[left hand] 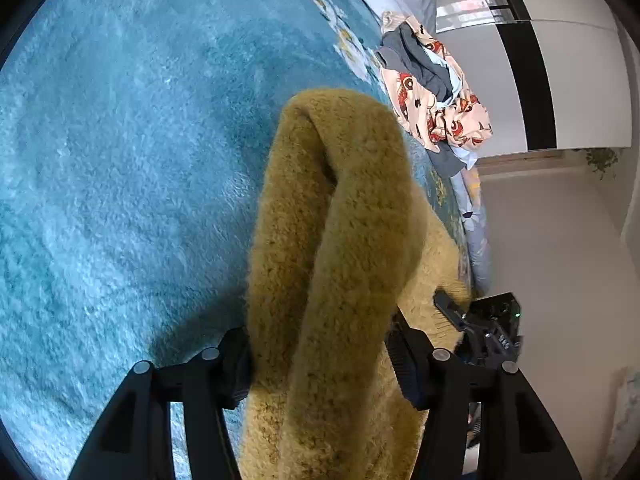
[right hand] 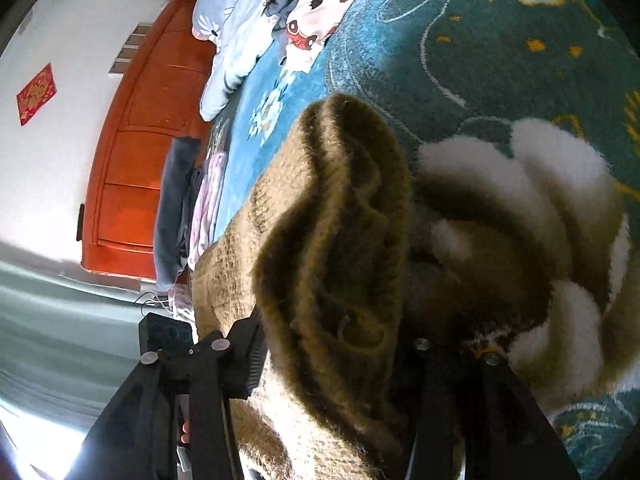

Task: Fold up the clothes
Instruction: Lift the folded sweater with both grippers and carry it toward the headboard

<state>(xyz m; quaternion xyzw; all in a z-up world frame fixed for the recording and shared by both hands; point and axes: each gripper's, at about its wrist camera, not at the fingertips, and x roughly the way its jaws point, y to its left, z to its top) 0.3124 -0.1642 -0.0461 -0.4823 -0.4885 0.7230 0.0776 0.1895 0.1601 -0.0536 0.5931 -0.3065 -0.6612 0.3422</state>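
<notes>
Over a teal blanket (left hand: 120, 160) spread on the bed, both grippers are gripping the same mustard-yellow fuzzy garment (left hand: 332, 240), and it is hanging bunched between them rather than lying flat. Seen from the left wrist, the left gripper (left hand: 320, 364) is clamping a thick roll of the fabric, its jaws pressing in on the roll from either side, while the right gripper (left hand: 476, 320) is showing just beyond, against the same cloth. From the right wrist, the right gripper (right hand: 336, 344) is pinching a gathered edge of the garment, jaws closed on it, with white fleecy parts (right hand: 560, 184) of what seems to be the same piece bulging beside the grip; whether that is lining or trim I cannot tell. As a judgement, this piece is being handled mid-fold or mid-carry: no neat rectangle is appearing yet, and the cloth is looking crumpled, so smoothing and folding are seeming to remain for it. Further along the bed, a jumbled heap of printed and dark clothes (left hand: 432, 80) is lying loose, which is suggesting more work left. Near the bed edge by the orange wooden headboard (right hand: 144, 140), a dark piece and a pale pink piece (right hand: 188, 204) are lying stacked; whether they are folded and finished is too hard to tell from this angle
</notes>
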